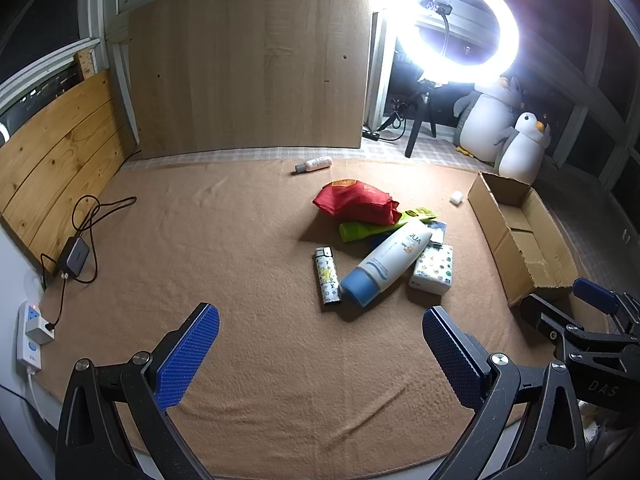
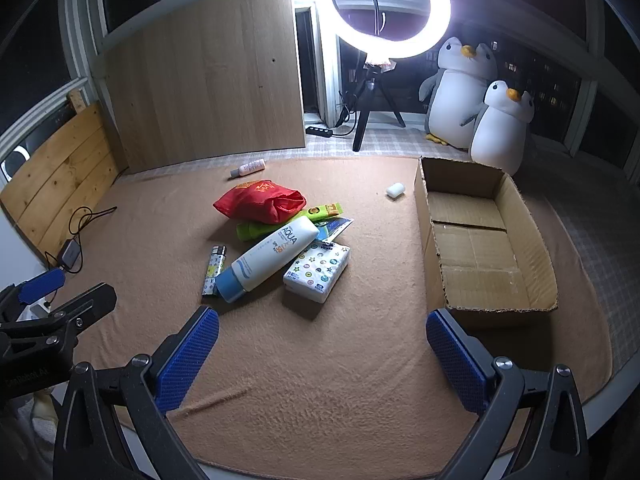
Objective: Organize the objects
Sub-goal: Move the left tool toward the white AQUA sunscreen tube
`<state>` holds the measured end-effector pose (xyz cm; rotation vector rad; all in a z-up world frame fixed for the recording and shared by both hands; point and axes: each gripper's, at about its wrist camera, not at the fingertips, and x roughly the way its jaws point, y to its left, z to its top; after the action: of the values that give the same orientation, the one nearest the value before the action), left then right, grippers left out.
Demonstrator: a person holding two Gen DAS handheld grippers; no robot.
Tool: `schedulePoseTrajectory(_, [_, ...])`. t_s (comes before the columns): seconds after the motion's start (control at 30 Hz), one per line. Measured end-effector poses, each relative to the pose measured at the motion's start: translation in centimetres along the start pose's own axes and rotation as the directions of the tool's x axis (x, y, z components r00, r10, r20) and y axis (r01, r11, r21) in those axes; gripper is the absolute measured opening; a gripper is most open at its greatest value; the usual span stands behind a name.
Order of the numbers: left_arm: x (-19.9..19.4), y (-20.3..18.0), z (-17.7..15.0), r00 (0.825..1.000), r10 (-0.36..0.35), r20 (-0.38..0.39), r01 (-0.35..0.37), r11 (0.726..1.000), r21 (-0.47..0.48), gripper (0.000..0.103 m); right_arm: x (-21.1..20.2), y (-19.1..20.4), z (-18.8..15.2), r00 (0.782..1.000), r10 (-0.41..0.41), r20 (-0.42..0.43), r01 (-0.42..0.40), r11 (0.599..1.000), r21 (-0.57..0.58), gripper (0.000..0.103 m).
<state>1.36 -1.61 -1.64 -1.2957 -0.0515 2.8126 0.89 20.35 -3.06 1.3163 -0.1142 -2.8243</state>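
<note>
The cardboard box (image 2: 486, 240) sits open on the right side of the brown blanket (image 2: 320, 360). Nothing is in it; only its folded bottom flaps show.

The things to tidy lie in a heap near the middle of the blanket, left of the box. A red bag (image 2: 260, 200) is at the back. A green packet (image 2: 288, 220) pokes out from under it. A white sunscreen bottle (image 2: 268, 258) with a blue cap lies tilted across the heap, and it says "AQUA" on the side. Its cap end is just beside a patterned lighter (image 2: 213, 270). A pack of tissues (image 2: 318, 270) with coloured dots and stars lies under the bottle's other end. A blue packet (image 2: 338, 226) peeks out behind the bottle; its writing is too small to read.

Farther back, a small pink bottle (image 2: 249, 168) lies alone near the blanket's far edge. A little white case (image 2: 395, 190) sits by the box's far corner.

Behind the blanket stand a bright ring light (image 2: 390, 12) on a tripod and two plush penguins (image 2: 480, 108). A charger (image 1: 75, 256) and its cable lie at the left, near a power strip (image 1: 34, 332).

The left gripper (image 1: 320, 320) has its jaws wide apart, holding nothing. The right gripper (image 2: 322, 322) is the same, wide and holding nothing. Both hang over bare blanket, near the heap but not touching it.
</note>
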Motion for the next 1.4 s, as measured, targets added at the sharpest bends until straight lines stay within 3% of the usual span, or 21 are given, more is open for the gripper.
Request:
schedulePoseTrajectory(0.67, [0.5,0.3,-0.6,1.0,-0.011,-0.01,0.011,1.0,0.008,0.103,0.4,-0.3,-0.7,1.0,0.007,-0.022,-0.006,0.999,0.037,0.103])
schedulePoseTrajectory(1.4, [7.1,-2.6,2.7,0.998,-0.036,-0.051,0.042,0.992,0.12,0.103,1.8,-3.1,-0.7,0.998,-0.009,-0.065,0.015,0.996,0.089,0.103])
